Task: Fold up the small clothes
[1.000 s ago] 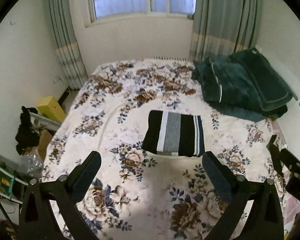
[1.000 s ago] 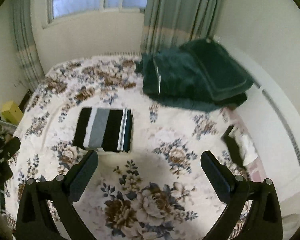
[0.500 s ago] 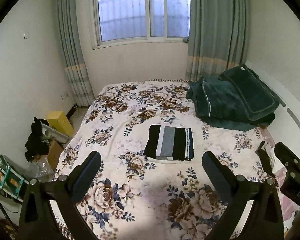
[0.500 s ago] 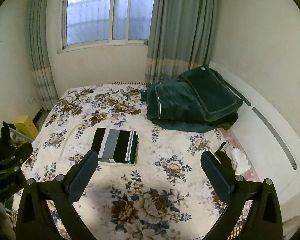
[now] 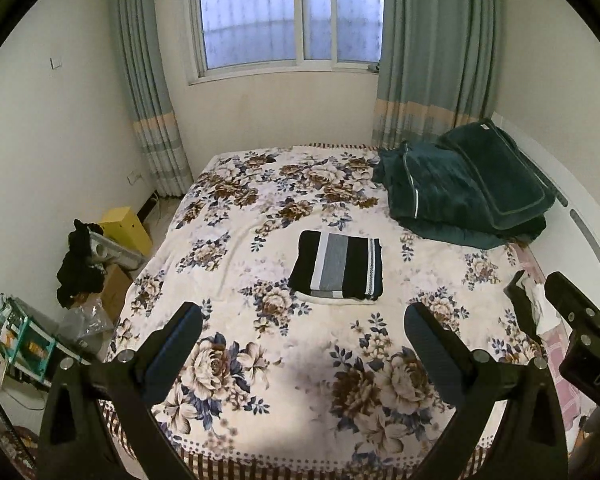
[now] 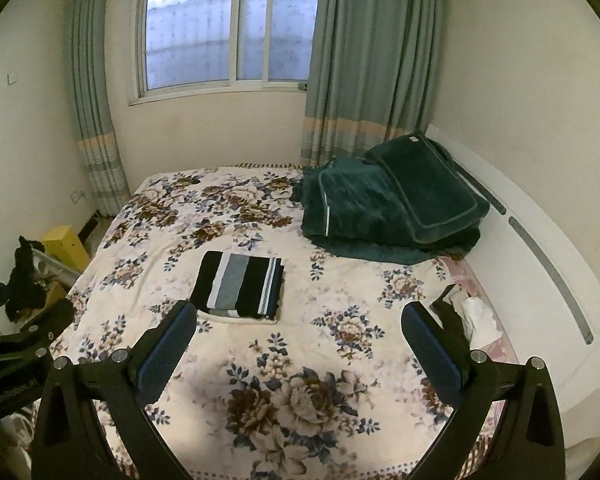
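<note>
A folded garment with black, white and grey stripes (image 5: 337, 267) lies flat in the middle of the floral bed (image 5: 260, 360), on a white folded piece. It also shows in the right wrist view (image 6: 238, 285). My left gripper (image 5: 302, 334) is open and empty, held above the bed's near end, well back from the garment. My right gripper (image 6: 298, 334) is open and empty too, at about the same distance. Each gripper shows at the edge of the other's view.
A dark green quilt pile (image 5: 464, 190) lies at the bed's far right corner by the headboard (image 6: 540, 248). Black and white small clothes (image 6: 466, 314) lie at the right edge. Left of the bed stand a yellow box (image 5: 126, 230), dark clothes (image 5: 78, 268) and clutter.
Both grippers have pulled back and risen away from the bed. The folded garment looks smaller and farther, and the window and walls have come into view.
</note>
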